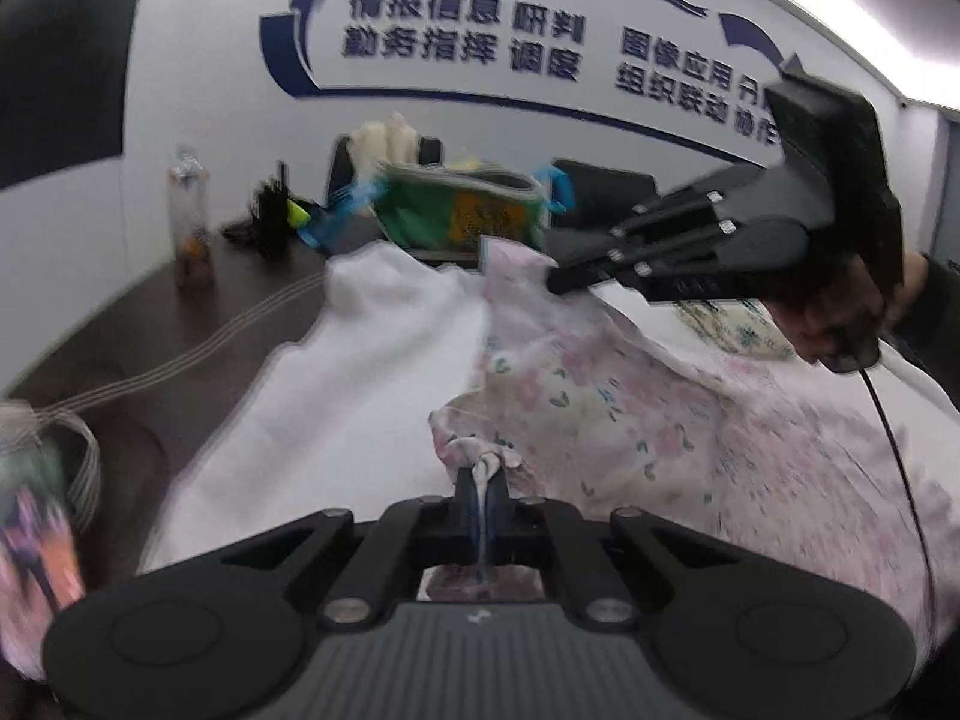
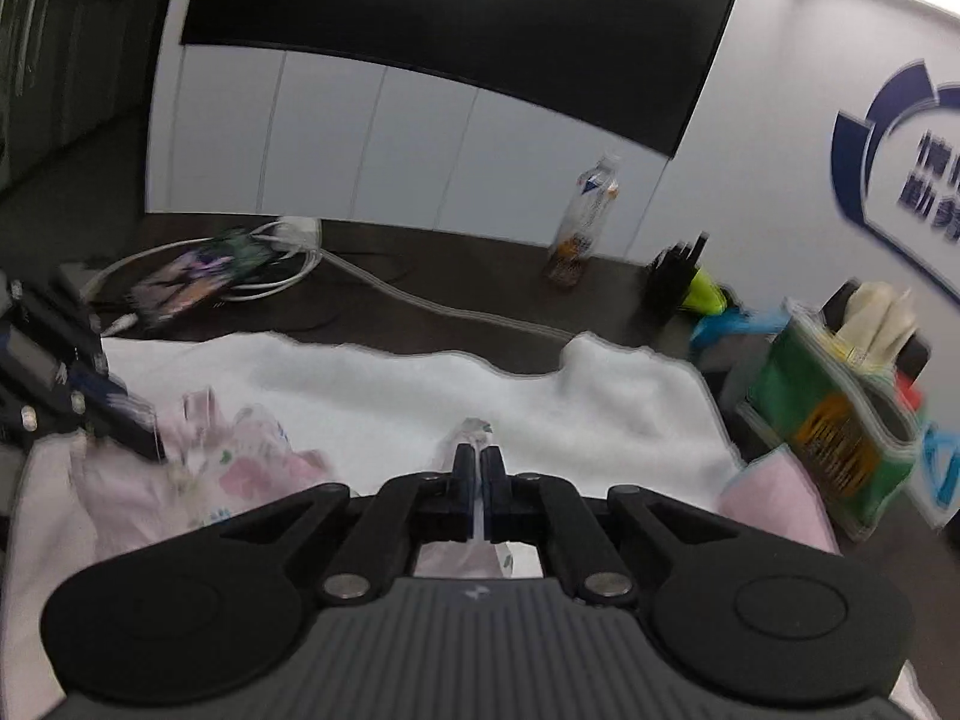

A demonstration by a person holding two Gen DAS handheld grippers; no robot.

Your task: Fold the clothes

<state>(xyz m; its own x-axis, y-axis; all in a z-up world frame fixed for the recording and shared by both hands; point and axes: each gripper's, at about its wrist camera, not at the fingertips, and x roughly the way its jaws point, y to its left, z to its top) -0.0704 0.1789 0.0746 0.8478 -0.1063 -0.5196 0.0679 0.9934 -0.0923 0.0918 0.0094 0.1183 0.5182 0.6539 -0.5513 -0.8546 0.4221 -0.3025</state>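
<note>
While both pairs of tongs are clamped shut on cloth, the floral garment (image 1: pixel 630 414) is held stretched between them over the white towel (image 1: pixel 360 372) on the dark bench (image 1: pixel 180 324). The left tongs (image 1: pixel 480 474) are seen pinching a bunched corner of the garment just ahead of the fingertips; the right tongs (image 1: pixel 555 282) are seen in the left wrist view gripping a far corner, up and to the right of the left pair. In the right wrist view the right tongs (image 2: pixel 478 456) are closed on a thin pink-white edge, with the left tongs (image 2: pixel 138 438) at far left, blurred. The held edge is judged to run as the garment's long axis from one grip to the other, the rest of the cloth draping down to the right; neither hand is nearer, each already being on it. Counted: one floral garment, one white towel, two pairs of tongs, one bottle (image 2: pixel 585 222), one green bag (image 2: pixel 840 420). A second patterned cloth (image 1: pixel 738 330) is seen behind the right hand (image 1: pixel 852 306).
</note>
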